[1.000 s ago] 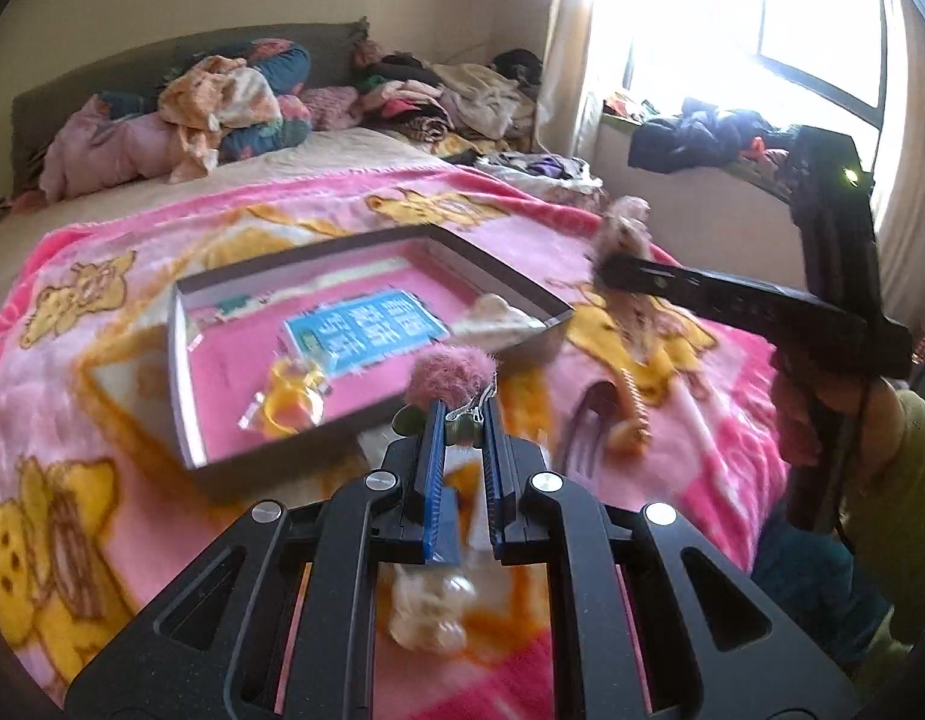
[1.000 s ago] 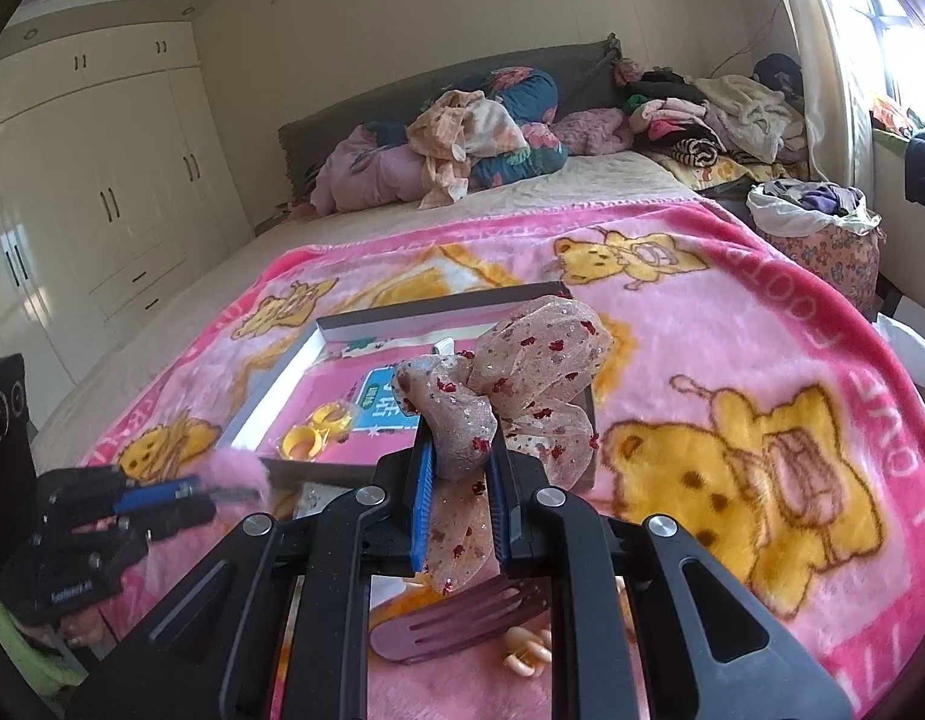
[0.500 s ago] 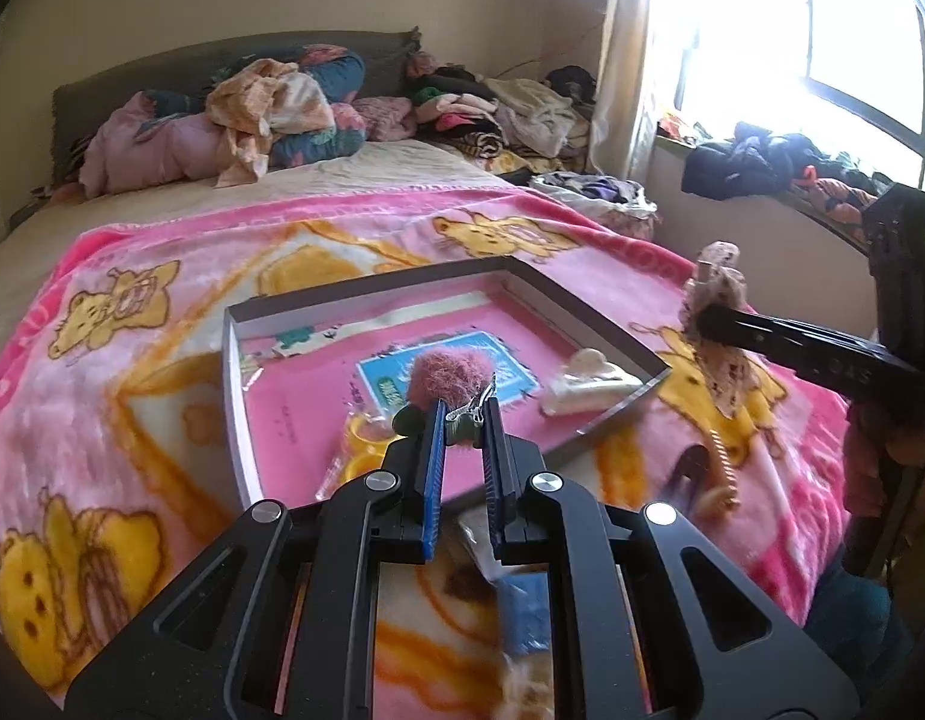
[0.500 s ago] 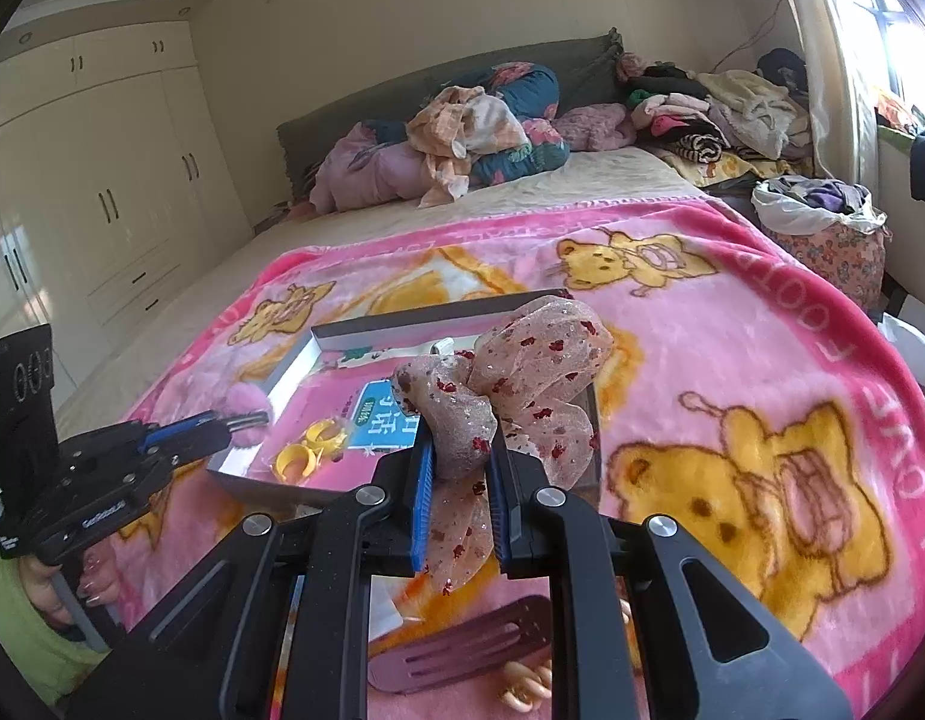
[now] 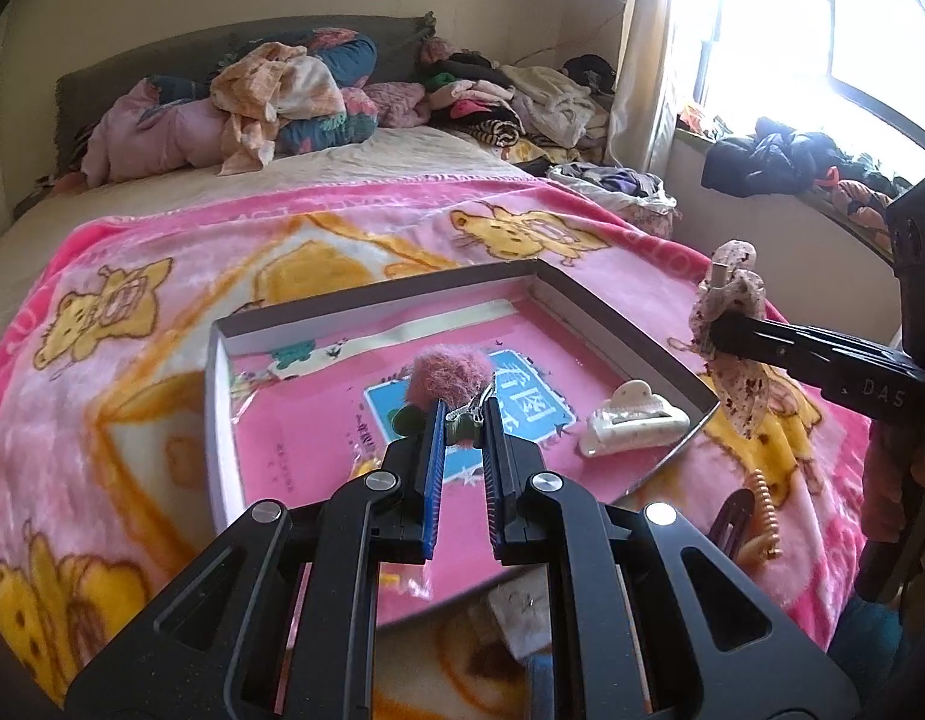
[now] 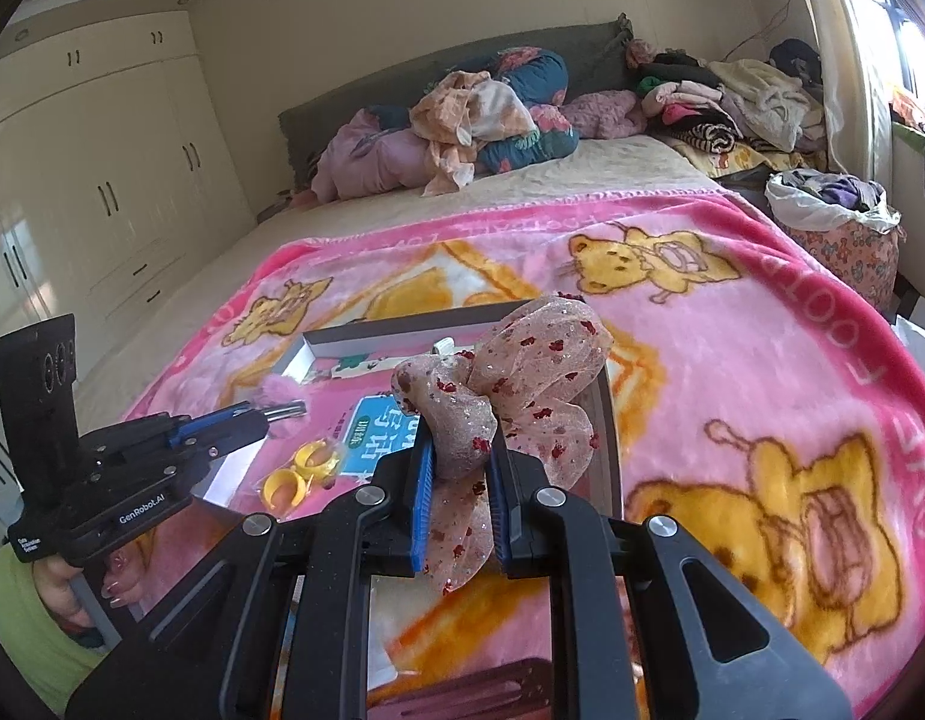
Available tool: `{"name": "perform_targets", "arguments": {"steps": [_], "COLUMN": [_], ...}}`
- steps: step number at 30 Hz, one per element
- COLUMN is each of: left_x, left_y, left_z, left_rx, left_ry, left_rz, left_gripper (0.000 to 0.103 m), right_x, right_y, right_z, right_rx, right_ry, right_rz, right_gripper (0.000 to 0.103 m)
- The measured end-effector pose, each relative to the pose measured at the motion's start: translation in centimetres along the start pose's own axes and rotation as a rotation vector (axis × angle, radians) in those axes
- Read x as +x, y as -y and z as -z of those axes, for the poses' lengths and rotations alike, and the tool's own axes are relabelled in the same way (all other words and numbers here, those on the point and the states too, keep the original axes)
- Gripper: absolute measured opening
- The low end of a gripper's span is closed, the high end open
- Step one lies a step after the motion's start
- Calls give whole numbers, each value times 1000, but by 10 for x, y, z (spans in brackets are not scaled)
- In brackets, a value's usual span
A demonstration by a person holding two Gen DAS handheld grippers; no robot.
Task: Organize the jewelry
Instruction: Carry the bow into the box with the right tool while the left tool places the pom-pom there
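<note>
The left gripper point(image 5: 462, 414), black with blue finger pads, has its fingers clamped on a small metal clasp from which a fluffy pink pom-pom charm point(image 5: 449, 373) stands up just past the tips; it hangs over the shallow grey-rimmed cardboard box lid point(image 5: 618, 315) that lies on a pink plush blanket printed with yellow bears point(image 5: 132, 324). The right gripper point(image 6: 459, 462), of the same build, has its fingers pressed together on the knot of a sheer beige fabric bow speckled with red dots point(image 6: 522, 384), whose loops rise above the tips and whose tail hangs down between the fingers. In the left wrist view this bow is just outside the lid's right corner, above the blanket. Inside the lid lie a cream plastic claw hair clip point(image 5: 633, 423) near the right corner, a blue printed card point(image 5: 522, 402) in the middle under a clear film, and a pair of yellow plastic rings point(image 6: 300, 471) toward the near left side. On the blanket in front of the lid lie a dark purple slotted hair clip point(image 6: 492, 693) and a tan spiral coil hair tie point(image 5: 762, 510). A hand with painted nails and a green sleeve point(image 6: 18, 618) grips the left tool's handle.
</note>
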State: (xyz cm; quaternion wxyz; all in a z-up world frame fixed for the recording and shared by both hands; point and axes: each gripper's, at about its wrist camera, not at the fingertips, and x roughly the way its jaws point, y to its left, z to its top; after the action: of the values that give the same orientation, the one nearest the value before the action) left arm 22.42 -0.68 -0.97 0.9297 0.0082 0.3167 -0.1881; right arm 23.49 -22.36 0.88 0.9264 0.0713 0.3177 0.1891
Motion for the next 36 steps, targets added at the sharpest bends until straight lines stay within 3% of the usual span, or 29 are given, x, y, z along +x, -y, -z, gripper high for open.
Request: {"name": "perform_targets", "arguments": {"steps": [14,24,32,36], "left_x": [43,61,71,71], "left_y": [17,18,11,10], "left_z": [-2,8,13,13], "left_rx": [52,59,52,46], "left_ry": [-77,-129,-146,-146], "left_rz": [60,59,44,42], "left_gripper": [6,6,6,7], "right_x": [39,66,83,79], "right_y": [16,24,26,26], "right_z": [-9,-12,1,5], "right_rx": [13,-1,-8,-4], "right_ry": [-53,-106,-157,-153], "right_rz": [41,22,28,24], "right_gripper": [16,17,23,33]}}
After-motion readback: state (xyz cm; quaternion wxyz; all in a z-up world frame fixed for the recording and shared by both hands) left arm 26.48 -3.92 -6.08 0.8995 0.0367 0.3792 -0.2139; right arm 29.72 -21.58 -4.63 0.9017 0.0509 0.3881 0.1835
